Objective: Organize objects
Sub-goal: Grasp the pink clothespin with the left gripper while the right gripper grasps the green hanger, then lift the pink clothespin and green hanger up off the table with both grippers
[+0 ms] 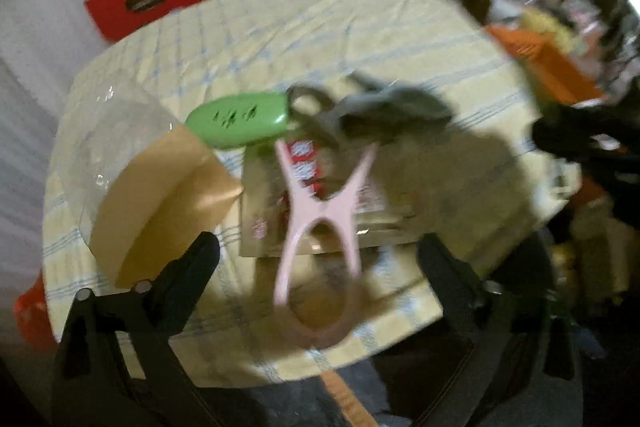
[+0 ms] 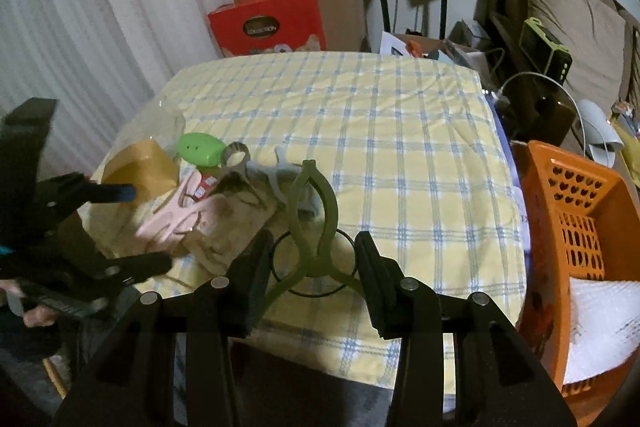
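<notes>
Clothes pegs are showing up in three colours: we are counting one pink peg (image 1: 320, 223), one olive-green peg (image 2: 312, 223) and one grey peg (image 2: 280, 169), plus one green oval gadget (image 2: 200, 149) and one roll of brown tape (image 2: 140, 167). All of it is sitting at the near left part of the checked yellow tablecloth (image 2: 400, 147), with the pink peg lying across a crumpled packet (image 2: 236, 223).

Our left gripper (image 1: 320, 267) is hanging spread wide with the pink peg between its fingers; through the blur we cannot tell whether either finger is touching it. Our right gripper (image 2: 312, 271) is standing wide too, its fingers flanking the olive-green peg's splayed handles, and contact is unclear.

Off to the right, an orange basket (image 2: 576, 223) is waiting beside the table, and red boxes (image 2: 268, 23) are stacking up behind it.
</notes>
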A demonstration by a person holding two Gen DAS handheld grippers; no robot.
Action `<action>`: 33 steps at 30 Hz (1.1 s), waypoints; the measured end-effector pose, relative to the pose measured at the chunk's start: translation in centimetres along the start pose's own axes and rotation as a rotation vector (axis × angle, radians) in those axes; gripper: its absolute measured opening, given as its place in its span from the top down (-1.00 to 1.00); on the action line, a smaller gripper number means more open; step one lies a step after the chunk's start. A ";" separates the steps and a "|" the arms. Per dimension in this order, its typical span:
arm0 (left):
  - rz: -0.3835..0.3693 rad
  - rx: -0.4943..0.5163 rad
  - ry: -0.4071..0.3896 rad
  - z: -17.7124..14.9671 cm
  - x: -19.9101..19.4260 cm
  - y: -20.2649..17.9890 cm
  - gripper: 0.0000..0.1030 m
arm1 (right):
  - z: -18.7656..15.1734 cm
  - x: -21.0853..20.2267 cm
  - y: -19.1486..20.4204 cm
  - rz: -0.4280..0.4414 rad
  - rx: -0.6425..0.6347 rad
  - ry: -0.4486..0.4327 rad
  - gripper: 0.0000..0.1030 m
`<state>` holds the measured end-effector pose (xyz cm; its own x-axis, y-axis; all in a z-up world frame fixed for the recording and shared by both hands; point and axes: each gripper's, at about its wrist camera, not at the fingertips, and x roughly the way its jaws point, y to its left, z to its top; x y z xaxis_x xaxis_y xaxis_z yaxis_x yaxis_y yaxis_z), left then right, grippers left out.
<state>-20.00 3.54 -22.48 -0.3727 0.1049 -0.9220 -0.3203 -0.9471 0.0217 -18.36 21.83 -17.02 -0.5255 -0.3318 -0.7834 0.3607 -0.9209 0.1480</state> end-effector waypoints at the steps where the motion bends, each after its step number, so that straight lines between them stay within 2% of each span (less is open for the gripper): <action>1: 0.007 0.007 0.018 0.0 0.7 -0.2 -0.71 | -0.2 0.0 0.0 -0.001 -0.001 0.003 0.18; 2: 0.007 0.016 0.037 -0.2 1.3 -0.5 -0.72 | -0.3 0.3 -0.1 -0.007 0.003 0.013 0.18; 5: -0.005 0.028 0.013 -0.3 1.0 -0.8 -0.46 | -0.5 0.9 -0.3 -0.021 0.011 0.029 0.18; 7: -0.046 0.011 0.012 -0.4 0.8 -0.6 -0.04 | -0.6 1.0 -0.5 -0.017 0.018 0.031 0.18; 9: -0.033 -0.010 0.016 -0.4 0.3 -0.4 0.27 | -0.7 0.9 -0.4 -0.003 0.024 0.027 0.18; 14: -0.045 0.029 0.039 -0.5 -0.1 -1.0 0.27 | -1.1 -0.2 -0.4 0.006 0.024 0.008 0.18; 16: -0.051 0.026 0.023 -0.1 -0.9 -1.2 0.27 | -1.3 -0.9 -0.6 0.003 0.027 -0.002 0.18; 19: -0.053 -0.019 -0.030 0.3 -3.2 -0.4 0.27 | -1.8 -2.1 -1.2 0.004 0.041 -0.022 0.18; 23: -0.069 -0.106 -0.143 1.0 -7.0 1.1 0.27 | -2.9 -3.8 -2.2 0.005 0.058 -0.041 0.18; 26: -0.051 -0.153 -0.209 1.5 -9.2 1.8 0.27 | -3.6 -4.9 -2.8 -0.017 0.044 -0.046 0.18; 33: -0.027 -0.166 -0.258 2.4 -12.1 0.6 0.27 | -5.1 -9.6 -4.5 -0.036 0.004 -0.109 0.18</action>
<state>-17.78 2.48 -10.38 -0.5820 0.1837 -0.7922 -0.1937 -0.9774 -0.0843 -11.01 30.17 -13.28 -0.6191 -0.3185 -0.7178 0.3369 -0.9334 0.1236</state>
